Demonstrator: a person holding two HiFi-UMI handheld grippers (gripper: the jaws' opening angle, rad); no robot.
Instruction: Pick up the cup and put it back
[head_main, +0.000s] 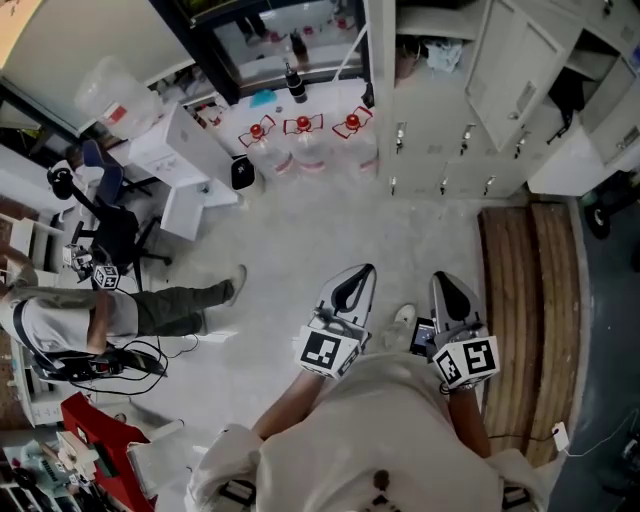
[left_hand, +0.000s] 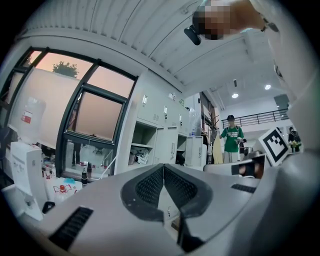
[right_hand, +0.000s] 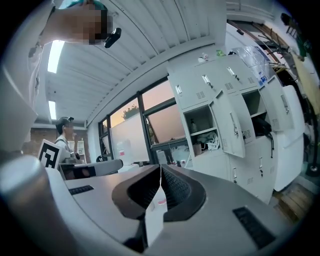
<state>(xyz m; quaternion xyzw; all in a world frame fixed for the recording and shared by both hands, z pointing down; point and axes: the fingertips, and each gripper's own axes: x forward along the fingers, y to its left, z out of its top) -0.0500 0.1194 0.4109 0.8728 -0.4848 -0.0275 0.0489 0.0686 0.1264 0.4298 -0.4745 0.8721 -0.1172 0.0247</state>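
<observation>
The cup cannot be picked out for certain in any view. The nearest candidate is a small brownish thing (right_hand: 196, 148) on a shelf of an open locker (right_hand: 210, 132), too small to identify.

Neither gripper holds anything. The left gripper (left_hand: 163, 168) has its ribbed pads (left_hand: 150, 186) pressed together along the whole seam, with only background showing beyond the tip. The right gripper (right_hand: 160, 168) is closed the same way, pad (right_hand: 175, 187) against pad, with nothing pinched between.

From the head view, the left gripper (head_main: 352, 285) and right gripper (head_main: 450, 288) are held side by side close to the person's torso. Both tips point out over the bare floor (head_main: 300, 230) and touch nothing. A shoe (head_main: 404, 316) shows between them.

Past the floor stands a row of lockers (head_main: 450, 130), some with doors open. Water jugs (head_main: 300, 145) with red bows are lined up to their left. A wooden bench (head_main: 530, 300) lies to the right.

At the left a second person (head_main: 100, 315) sits low on the floor near a chair (head_main: 110, 225). The left gripper view also shows a window (left_hand: 95, 120) and, far off, someone in a green shirt (left_hand: 231, 142).
</observation>
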